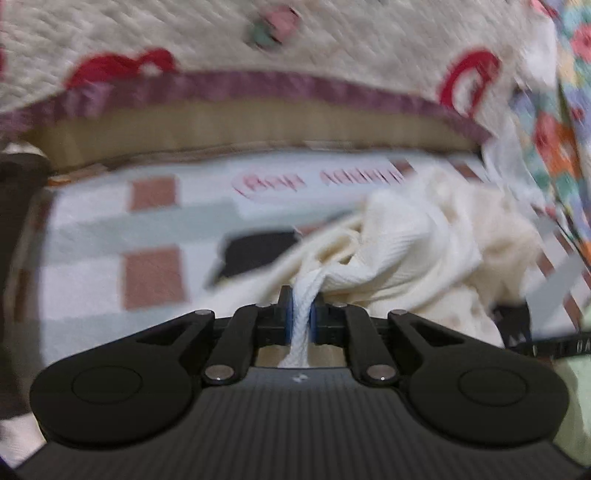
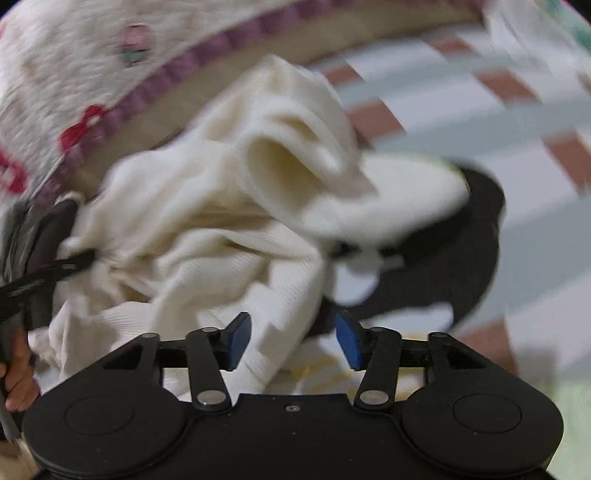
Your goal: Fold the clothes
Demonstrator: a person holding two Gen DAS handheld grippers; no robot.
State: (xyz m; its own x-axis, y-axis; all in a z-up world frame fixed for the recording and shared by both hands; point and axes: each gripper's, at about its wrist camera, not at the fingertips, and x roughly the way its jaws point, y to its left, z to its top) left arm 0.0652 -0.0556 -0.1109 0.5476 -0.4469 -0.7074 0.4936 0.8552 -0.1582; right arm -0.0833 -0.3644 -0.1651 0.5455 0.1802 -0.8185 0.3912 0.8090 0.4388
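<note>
Left gripper [image 1: 302, 319]: we are holding its jaws nearly together, blue pads pressing on a fold of the cream garment [image 1: 413, 236].
Left gripper pose: we are pointing it downward at a slant.
Right gripper [image 2: 293, 341]: we are holding its jaws apart; cream fabric is lying between the blue pads [image 2: 238, 341], and neither pad is pressing on it.
Right gripper pose: we are pointing it steeply downward.
Hand [image 2: 20, 380]: we are seeing fingers wrapped round a handle at the left edge of the right wrist view.

checked sheet [image 1: 92, 229] with brown squares, quilted cream blanket [image 1: 184, 33] behind
</note>
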